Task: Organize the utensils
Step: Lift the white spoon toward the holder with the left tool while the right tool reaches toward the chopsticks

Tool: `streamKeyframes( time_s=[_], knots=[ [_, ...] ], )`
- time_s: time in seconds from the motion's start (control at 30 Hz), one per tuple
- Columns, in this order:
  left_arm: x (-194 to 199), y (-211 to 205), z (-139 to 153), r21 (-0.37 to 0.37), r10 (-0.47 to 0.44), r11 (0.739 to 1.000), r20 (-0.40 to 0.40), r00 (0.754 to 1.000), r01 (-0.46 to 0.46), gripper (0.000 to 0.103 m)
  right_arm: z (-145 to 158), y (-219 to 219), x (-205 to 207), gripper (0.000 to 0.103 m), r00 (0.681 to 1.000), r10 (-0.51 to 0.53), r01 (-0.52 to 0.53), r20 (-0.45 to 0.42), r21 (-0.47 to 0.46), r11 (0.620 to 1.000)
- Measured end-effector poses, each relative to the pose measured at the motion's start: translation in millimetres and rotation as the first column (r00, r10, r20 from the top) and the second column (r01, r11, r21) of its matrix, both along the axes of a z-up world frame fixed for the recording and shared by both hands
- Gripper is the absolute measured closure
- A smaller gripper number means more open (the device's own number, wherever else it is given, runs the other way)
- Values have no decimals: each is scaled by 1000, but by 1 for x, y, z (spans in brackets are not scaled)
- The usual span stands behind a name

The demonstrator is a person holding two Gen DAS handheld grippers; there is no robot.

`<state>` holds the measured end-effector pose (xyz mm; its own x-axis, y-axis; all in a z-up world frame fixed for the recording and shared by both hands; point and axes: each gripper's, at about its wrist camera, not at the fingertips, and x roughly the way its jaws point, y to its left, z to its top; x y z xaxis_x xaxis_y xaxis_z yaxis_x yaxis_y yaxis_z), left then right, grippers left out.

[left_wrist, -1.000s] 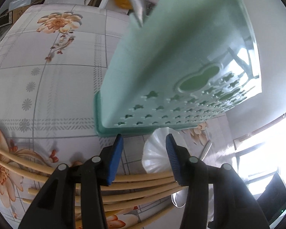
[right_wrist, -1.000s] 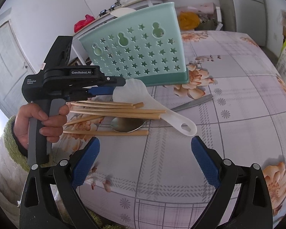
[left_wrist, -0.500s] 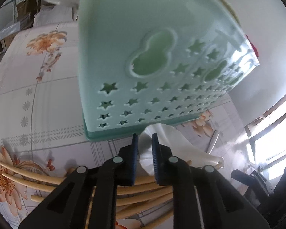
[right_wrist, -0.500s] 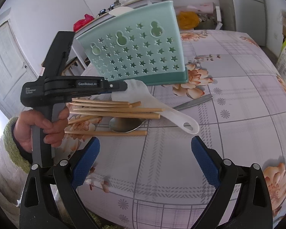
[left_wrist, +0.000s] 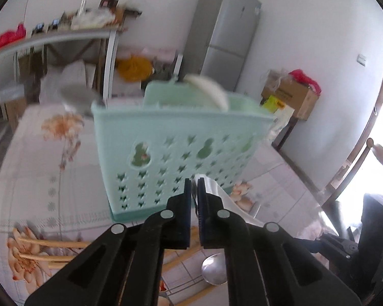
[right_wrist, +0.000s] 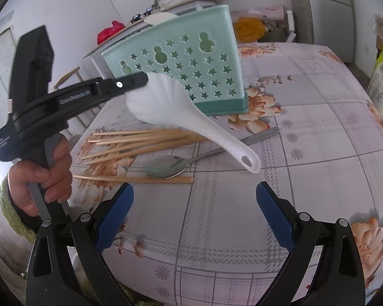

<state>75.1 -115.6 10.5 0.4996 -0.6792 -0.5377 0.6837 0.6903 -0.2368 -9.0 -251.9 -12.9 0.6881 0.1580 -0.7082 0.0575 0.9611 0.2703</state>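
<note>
My left gripper (left_wrist: 194, 191) (right_wrist: 146, 79) has its jaws closing tight on the blade of a white rice paddle (right_wrist: 171, 107) (left_wrist: 218, 191), so it is shut on it. The paddle hangs above the table with its handle pointing down to the right. Behind it stands a mint green utensil basket (right_wrist: 191, 61) (left_wrist: 178, 140) with another white paddle (left_wrist: 206, 86) and a metal spoon (left_wrist: 74, 97) sticking out. Several wooden chopsticks (right_wrist: 140, 142) (left_wrist: 46, 244), a steel spoon (right_wrist: 166, 167) (left_wrist: 213, 272) and a knife (right_wrist: 260, 136) lie on the table. My right gripper (right_wrist: 194, 219) stands open over the near tabletop, holding nothing.
A person's hand (right_wrist: 40, 181) holds the left gripper's handle at the table's left side. The floral tablecloth (right_wrist: 306, 117) stretches right of the basket. Beyond the table are a shelf (left_wrist: 51, 38), a fridge (left_wrist: 222, 33) and a cardboard box (left_wrist: 291, 97).
The left gripper's jaws closed on the white paddle's blade, then lifted it off the chopsticks and tilted upward. The right gripper stayed in place.
</note>
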Motion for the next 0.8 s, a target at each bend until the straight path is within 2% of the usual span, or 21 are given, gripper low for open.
streamKeyframes(
  time_s=[0.17,0.27,0.47,0.53,0.67,0.77,0.8],
  knots=[
    [-13,18,23,-48,18,999,63,998,-15,101,10,0,-6,12,999,4,-3,45,-24,1000],
    [-20,30,35,-71,49,997,99,994,-42,101,15,3,-6,18,997,26,-22,72,-53,998],
    [-27,55,56,-128,114,987,128,985,-97,101,20,27,2,39,990,120,-105,79,-180,978],
    [-28,63,61,-142,137,983,135,981,-118,101,20,39,4,48,984,159,-133,79,-264,955],
    [-26,76,65,-156,176,976,132,976,-155,101,17,62,6,56,969,236,-186,69,-420,888],
    [-23,83,62,-157,194,972,116,974,-175,101,9,82,6,63,955,295,-231,32,-545,806],
    [-23,84,61,-157,198,971,113,974,-179,101,5,89,6,65,950,313,-242,17,-594,767]
  ],
)
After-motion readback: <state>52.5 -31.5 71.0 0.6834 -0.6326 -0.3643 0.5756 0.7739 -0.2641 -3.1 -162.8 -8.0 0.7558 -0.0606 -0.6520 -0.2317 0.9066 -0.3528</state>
